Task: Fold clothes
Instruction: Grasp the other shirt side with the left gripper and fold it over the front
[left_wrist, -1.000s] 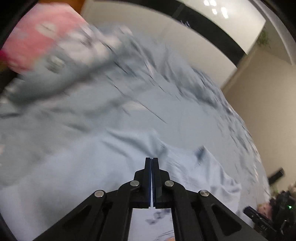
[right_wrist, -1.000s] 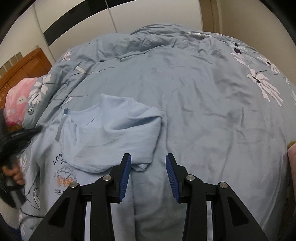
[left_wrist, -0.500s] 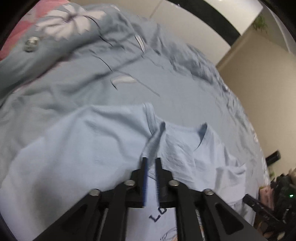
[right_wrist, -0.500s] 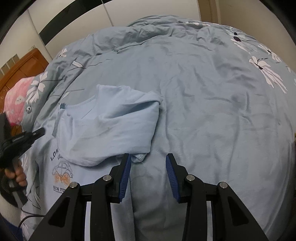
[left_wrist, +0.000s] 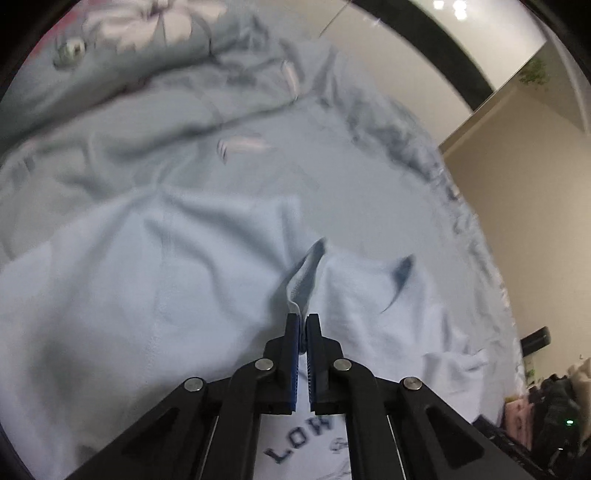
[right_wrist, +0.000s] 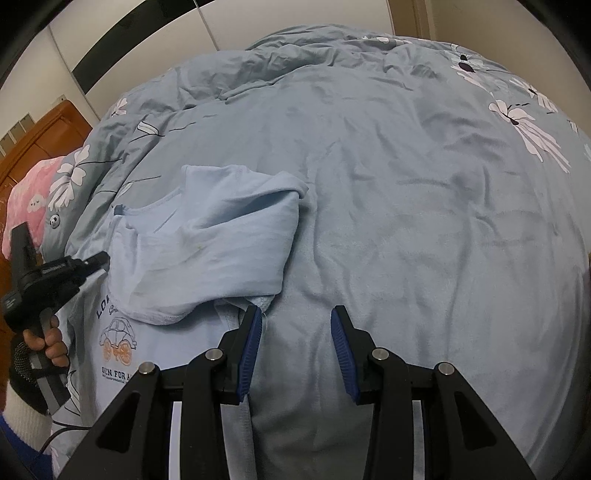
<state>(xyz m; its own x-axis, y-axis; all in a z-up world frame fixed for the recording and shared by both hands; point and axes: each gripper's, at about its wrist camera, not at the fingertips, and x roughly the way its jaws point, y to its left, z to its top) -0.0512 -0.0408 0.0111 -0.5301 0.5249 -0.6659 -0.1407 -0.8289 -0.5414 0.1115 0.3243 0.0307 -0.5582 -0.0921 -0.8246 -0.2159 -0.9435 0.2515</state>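
Note:
A light blue T-shirt (right_wrist: 207, 236) with a car print and dark lettering lies on the bed, one side folded over its front. In the left wrist view the T-shirt (left_wrist: 147, 295) fills the lower half, and my left gripper (left_wrist: 302, 321) is shut on a raised fold of it near the neckline. From the right wrist view the left gripper (right_wrist: 98, 260) shows at the shirt's left edge. My right gripper (right_wrist: 295, 332) is open and empty, its left finger touching the folded part's lower edge.
A grey-blue duvet (right_wrist: 424, 203) with white flowers covers the bed and is bunched at the far side. A pink pillow (right_wrist: 31, 192) and a wooden headboard (right_wrist: 40, 136) lie at the left. Dark objects (left_wrist: 554, 406) stand beside the bed.
My left gripper opened slightly half a second ago, then closed on a fold of the shirt by the neckline. My right gripper stayed open and edged closer to the folded part.

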